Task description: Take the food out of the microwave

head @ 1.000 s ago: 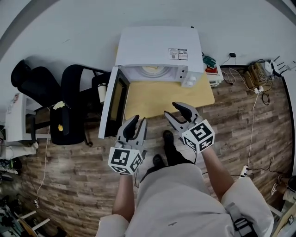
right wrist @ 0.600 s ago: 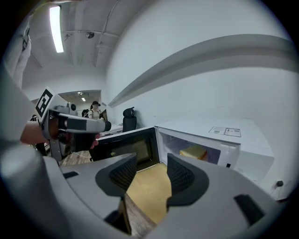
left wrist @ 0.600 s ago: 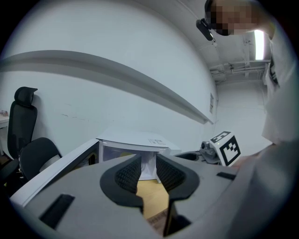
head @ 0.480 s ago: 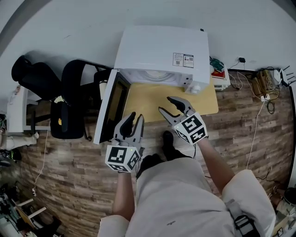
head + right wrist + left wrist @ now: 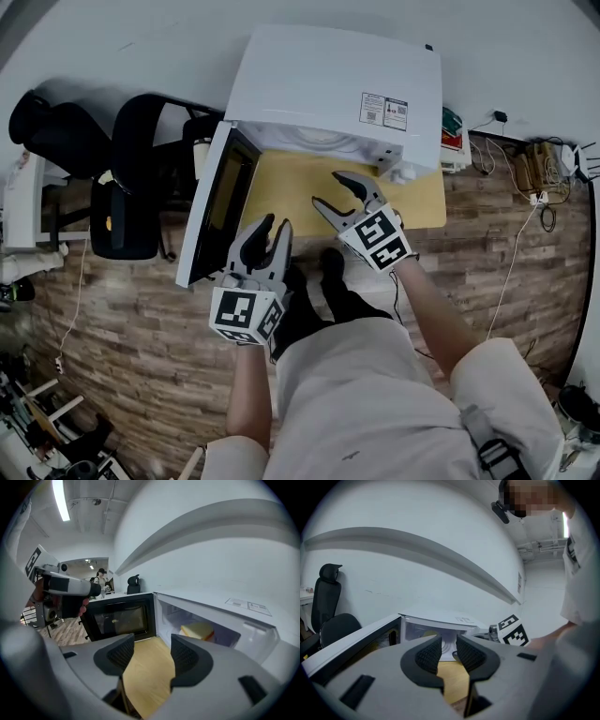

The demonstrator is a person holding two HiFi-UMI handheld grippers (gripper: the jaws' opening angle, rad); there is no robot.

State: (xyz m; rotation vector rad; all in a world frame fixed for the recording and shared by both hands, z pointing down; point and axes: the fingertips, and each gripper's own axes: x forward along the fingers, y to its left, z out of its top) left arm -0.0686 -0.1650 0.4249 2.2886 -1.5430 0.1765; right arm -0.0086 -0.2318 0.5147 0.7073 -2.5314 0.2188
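Yellow, red-edged wedge of food (image 5: 197, 631) sits inside the open microwave (image 5: 328, 84). It looks soft and light, best pinched gently across its flat faces. The right tool (image 5: 330, 189) has just been opening, nothing between its jaws; the left tool (image 5: 275, 225) stands narrowly apart, empty.

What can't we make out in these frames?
- Food: the right gripper view shows only a yellow block's top. The right claw, jaws just opening with nothing between, covers its base.
- Microwave inside: in the head view, hidden under its own top.
- Same inside: in the left gripper view, mostly behind the left claw.
- Label: in the head view, too small to read.
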